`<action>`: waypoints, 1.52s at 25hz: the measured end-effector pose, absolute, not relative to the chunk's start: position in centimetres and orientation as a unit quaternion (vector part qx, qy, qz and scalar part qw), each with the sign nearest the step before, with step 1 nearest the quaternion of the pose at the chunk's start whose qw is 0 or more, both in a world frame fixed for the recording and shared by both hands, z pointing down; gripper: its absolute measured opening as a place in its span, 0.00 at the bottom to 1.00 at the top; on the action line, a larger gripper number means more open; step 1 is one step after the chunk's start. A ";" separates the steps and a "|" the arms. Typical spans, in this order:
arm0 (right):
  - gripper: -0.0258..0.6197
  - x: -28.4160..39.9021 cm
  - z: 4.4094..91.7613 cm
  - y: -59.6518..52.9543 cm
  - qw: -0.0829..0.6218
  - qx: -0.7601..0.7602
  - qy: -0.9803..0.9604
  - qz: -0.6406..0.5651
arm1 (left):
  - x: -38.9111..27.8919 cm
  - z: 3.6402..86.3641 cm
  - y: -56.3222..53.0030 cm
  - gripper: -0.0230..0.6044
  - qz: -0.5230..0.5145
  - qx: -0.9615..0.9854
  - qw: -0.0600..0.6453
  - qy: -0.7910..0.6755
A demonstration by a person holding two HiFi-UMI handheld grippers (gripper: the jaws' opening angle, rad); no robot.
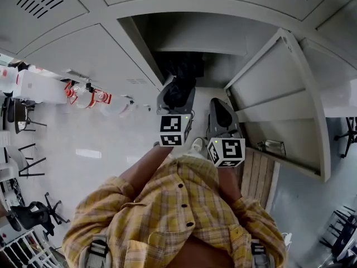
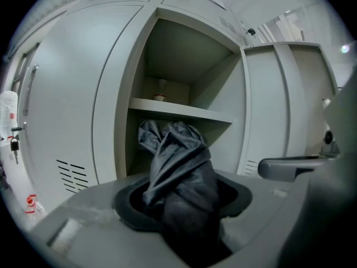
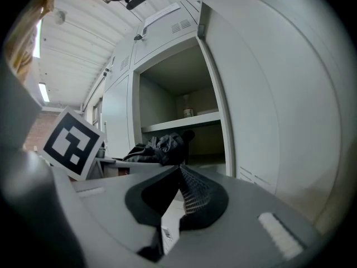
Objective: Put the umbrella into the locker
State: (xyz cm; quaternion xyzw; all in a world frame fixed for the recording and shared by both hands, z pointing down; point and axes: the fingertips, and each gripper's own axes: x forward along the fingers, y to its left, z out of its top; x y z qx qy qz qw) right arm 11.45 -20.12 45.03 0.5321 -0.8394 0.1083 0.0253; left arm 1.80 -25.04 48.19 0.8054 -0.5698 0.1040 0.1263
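A folded black umbrella [image 1: 179, 88] sticks out of my left gripper [image 1: 177, 104], whose jaws are shut on its bunched fabric. In the left gripper view the umbrella [image 2: 178, 169] rises from between the jaws, its tip just in front of the open locker's [image 2: 184, 66] lower compartment, under the shelf [image 2: 178, 111]. My right gripper [image 1: 222, 115] hangs beside it on the right, a little further from the locker. Its pads meet at the tip with nothing between them [image 3: 179, 172]. From there I see the umbrella [image 3: 159, 147] at the locker's mouth.
The locker door [image 1: 281, 94] stands swung open on the right. A small cup-like object [image 2: 160, 97] sits on the upper shelf. The neighbouring locker doors [image 2: 67, 105] are closed. A slatted wooden bench [image 1: 257, 175] lies at the lower right, and chairs [image 1: 28, 166] stand far left.
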 end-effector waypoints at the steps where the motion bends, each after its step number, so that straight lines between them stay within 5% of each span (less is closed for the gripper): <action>1: 0.04 11.5 45.0 -20.3 0.026 0.532 -0.840 0.108 | 1.8 48.3 -25.4 0.42 0.104 0.804 0.127 -0.572; 38: 0.04 12.5 45.6 -21.4 0.040 0.537 -0.838 0.091 | 4.2 54.4 -33.9 0.43 0.164 0.762 0.112 -0.617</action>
